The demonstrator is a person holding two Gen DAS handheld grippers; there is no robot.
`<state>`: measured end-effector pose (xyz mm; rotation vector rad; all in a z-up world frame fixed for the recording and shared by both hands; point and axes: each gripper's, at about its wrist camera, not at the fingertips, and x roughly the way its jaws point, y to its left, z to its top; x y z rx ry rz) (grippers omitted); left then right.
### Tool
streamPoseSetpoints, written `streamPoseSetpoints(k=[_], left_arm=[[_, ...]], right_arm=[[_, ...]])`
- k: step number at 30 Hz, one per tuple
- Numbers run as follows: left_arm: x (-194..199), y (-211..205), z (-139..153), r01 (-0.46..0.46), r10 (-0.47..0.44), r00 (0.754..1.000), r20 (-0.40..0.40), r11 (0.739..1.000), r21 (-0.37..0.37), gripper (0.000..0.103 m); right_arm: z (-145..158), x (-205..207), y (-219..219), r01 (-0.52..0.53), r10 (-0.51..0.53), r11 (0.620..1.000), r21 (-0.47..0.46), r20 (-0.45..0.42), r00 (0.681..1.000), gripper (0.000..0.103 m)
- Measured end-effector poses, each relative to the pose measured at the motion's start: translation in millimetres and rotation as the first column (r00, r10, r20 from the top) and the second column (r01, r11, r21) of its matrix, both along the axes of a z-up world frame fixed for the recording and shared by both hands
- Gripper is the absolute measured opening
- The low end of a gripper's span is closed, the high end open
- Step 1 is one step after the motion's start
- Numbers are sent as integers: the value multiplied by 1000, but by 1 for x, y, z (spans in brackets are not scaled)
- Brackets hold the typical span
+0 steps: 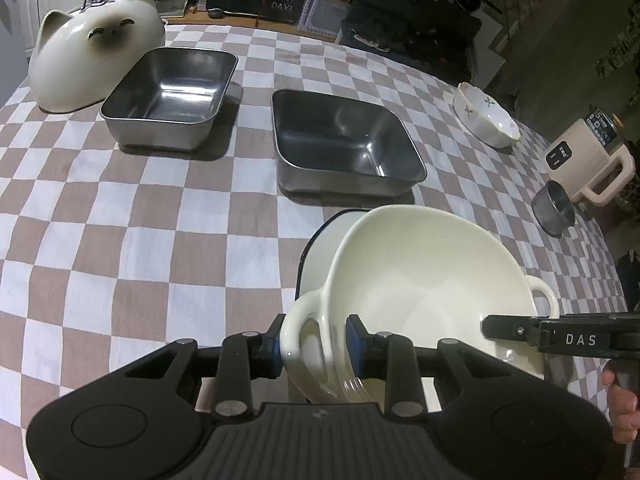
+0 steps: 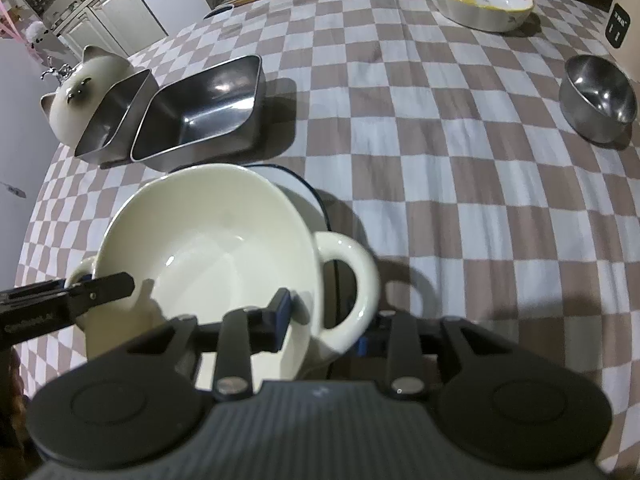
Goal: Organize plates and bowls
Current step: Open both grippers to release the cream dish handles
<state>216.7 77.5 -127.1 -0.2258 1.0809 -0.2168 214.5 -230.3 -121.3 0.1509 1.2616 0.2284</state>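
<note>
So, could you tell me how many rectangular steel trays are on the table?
2. One steel tray stands beside the cat-shaped ceramic piece; the other steel tray stands just beyond the cream two-handled bowl. The bowl could hide something behind it.

Left gripper [image 1: 314, 350]: matte black body, ribbed grey panel at the base, two round raised discs on the flanks, silver pivot screws on the linkage bars, blue pads [image 1: 356, 344] on the fingertips. Right gripper [image 2: 324, 322] is built alike, with blue pads [image 2: 284, 308]; white "DAS" lettering is seen on its finger. No sleeve is shown.
</note>
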Motion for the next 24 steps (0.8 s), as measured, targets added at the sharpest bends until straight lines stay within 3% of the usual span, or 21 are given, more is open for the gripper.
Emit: streamPoseSetpoints(k=[9, 18, 20, 24], left_arm=[[1, -3, 1, 19, -19, 1000, -4, 1000, 23, 35], [0, -2, -2, 25, -23, 999, -29, 999, 39, 52], [0, -3, -2, 31, -29, 999, -30, 999, 42, 54], [0, -5, -4, 43, -42, 998, -36, 998, 52, 60]], right_arm=[[-8, 1, 10, -22, 21, 999, -28, -9, 1000, 44], [-10, 0, 19, -39, 40, 998, -56, 6, 999, 48], [-8, -2, 19, -44, 46, 995, -84, 25, 999, 55], [-9, -1, 15, -39, 42, 996, -86, 29, 999, 58]])
